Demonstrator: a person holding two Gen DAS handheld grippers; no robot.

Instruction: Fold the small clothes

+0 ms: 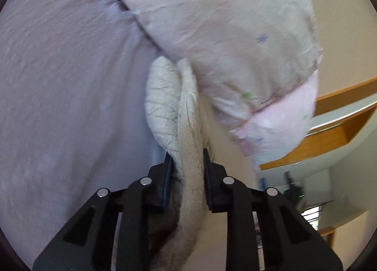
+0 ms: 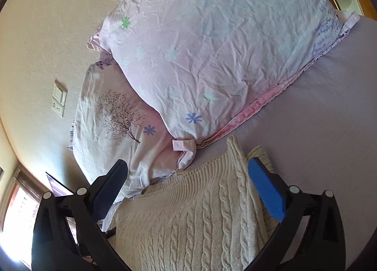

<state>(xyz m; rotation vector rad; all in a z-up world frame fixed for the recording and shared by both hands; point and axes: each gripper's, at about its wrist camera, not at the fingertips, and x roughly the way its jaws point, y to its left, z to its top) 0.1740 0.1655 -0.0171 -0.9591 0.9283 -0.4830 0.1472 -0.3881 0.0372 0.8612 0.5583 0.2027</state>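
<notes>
A cream cable-knit sweater (image 2: 193, 214) lies on the lilac bed sheet (image 2: 329, 118), close to the pillows. My left gripper (image 1: 186, 153) is shut on a bunched fold of the same cream sweater (image 1: 169, 106), which rises between the black fingers. My right gripper (image 2: 188, 167) is open, its two pads spread wide over the sweater's upper edge, one on each side; whether they touch the knit I cannot tell.
Two pink floral pillows (image 2: 212, 47) lie at the head of the bed, one (image 1: 235, 47) also in the left wrist view. A beige wall with a switch plate (image 2: 58, 99) stands behind. A wooden shelf (image 1: 329, 129) is at the right.
</notes>
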